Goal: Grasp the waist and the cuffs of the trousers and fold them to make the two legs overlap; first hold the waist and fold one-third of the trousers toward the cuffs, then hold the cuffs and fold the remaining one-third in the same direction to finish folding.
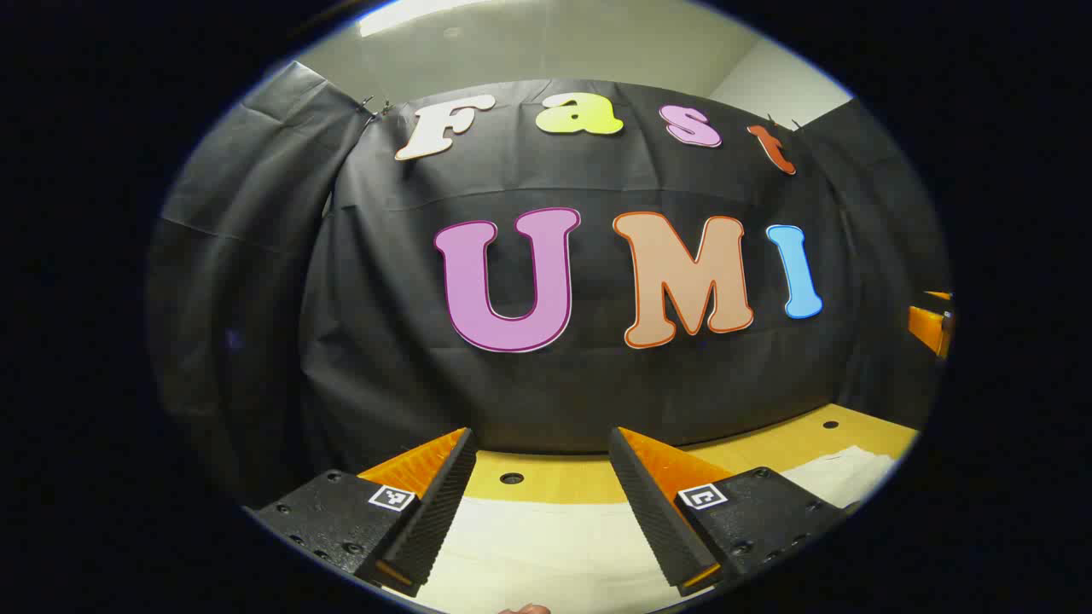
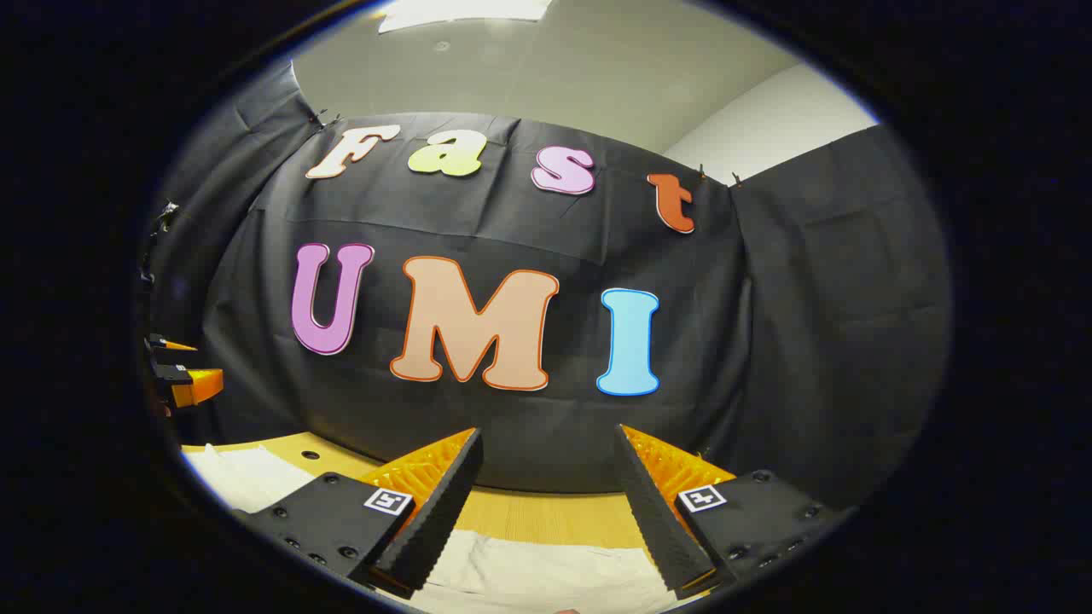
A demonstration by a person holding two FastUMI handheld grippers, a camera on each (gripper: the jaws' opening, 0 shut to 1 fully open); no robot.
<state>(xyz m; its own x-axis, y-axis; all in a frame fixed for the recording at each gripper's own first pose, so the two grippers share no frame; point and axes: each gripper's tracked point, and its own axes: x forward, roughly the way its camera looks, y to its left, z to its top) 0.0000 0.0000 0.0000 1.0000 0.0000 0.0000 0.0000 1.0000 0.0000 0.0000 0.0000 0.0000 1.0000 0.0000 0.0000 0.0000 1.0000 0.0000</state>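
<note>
Trousers, pale cream, lie flat on the table, a yellow wooden top with small dark round holes. In the left gripper view the cloth spreads below and between the fingers, and a further part of it reaches toward the right edge of the view, near a hole in the table. In the right gripper view the trousers lie under the fingers, with slight creases, and another pale part shows at the lower left, on the table.

Left hand-held gripper: fingers spread wide apart, nothing between them, held above the cloth and pointing toward the black cloth wall. Whether the tips touch the fabric cannot be told.

Right hand-held gripper: fingers likewise spread apart, holding nothing, above the near edge of the trousers.

At the far left of the right gripper view the left hand-held gripper appears as a small shape, off the table surface. Above the wall, a pale ceiling with a bright light panel.
</note>
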